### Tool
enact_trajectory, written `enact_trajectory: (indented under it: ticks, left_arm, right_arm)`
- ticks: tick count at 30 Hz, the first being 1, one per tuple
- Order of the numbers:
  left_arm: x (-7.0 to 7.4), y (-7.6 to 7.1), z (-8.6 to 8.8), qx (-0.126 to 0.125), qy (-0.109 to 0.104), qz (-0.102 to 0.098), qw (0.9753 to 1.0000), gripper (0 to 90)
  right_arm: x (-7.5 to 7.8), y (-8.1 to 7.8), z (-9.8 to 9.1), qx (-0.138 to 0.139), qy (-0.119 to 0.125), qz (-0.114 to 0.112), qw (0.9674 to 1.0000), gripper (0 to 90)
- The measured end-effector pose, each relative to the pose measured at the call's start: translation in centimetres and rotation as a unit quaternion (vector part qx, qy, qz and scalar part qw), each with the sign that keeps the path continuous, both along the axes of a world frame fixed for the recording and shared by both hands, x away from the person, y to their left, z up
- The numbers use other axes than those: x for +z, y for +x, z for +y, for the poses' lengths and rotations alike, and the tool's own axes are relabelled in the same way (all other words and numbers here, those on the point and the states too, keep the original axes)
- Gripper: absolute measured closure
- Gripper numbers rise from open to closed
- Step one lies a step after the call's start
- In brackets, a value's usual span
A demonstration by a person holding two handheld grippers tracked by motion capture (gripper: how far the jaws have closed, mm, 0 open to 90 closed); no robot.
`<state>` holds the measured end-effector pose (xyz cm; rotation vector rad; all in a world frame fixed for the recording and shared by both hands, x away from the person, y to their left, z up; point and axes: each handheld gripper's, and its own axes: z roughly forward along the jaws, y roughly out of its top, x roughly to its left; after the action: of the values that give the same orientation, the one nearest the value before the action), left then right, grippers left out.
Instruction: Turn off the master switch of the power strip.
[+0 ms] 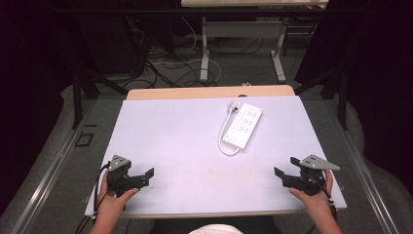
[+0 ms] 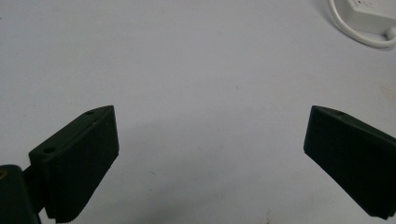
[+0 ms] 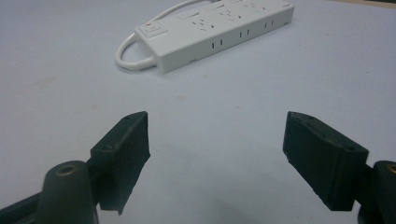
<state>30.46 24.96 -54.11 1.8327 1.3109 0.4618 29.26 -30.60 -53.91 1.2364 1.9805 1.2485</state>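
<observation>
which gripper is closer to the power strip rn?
Right. The right gripper sits open near the table's front right, just below the power strip; the left gripper is open at front left, farther across.

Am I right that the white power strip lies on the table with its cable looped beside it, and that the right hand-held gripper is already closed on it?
Not quite. The right hand-held gripper is open and apart from the power strip, with bare table between its jaws, as the right gripper view shows. The rest holds: the strip lies on the table with its cable looped beside it.
</observation>
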Motion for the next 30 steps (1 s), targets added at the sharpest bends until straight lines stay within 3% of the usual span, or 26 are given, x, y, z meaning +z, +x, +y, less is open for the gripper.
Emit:
enact_trajectory:
  ticks: [1,2,5,12,20,30]
  left_arm:
    - [0.0,0.0,-0.1,0.0,0.002,-0.002,1.0,3.3]
    - [0.0,0.0,-0.1,0.0,0.002,-0.002,1.0,3.3]
    - [-0.1,0.0,-0.2,-0.001,0.004,-0.001,1.0,3.6]
    - [-0.2,-0.2,-0.1,0.003,0.002,0.005,1.0,3.6]
    - [-0.2,-0.3,-0.2,0.006,0.007,0.003,1.0,3.6]
    - [-0.1,-0.3,-0.2,0.006,0.012,0.001,0.9999,3.6]
  right_arm:
    - [0.0,0.0,0.2,0.0,-0.003,0.004,1.0,22.4]
    - [-0.1,0.2,0.2,0.003,-0.012,-0.007,0.9999,22.4]
    - [-0.2,0.3,0.5,0.008,-0.013,0.004,0.9999,22.7]
    - [-0.2,0.8,0.5,0.014,-0.017,-0.004,0.9998,24.5]
    - [0.3,1.2,0.8,0.018,-0.017,0.012,0.9996,25.2]
    - [1.2,1.8,1.8,0.031,-0.055,0.016,0.9979,31.8]
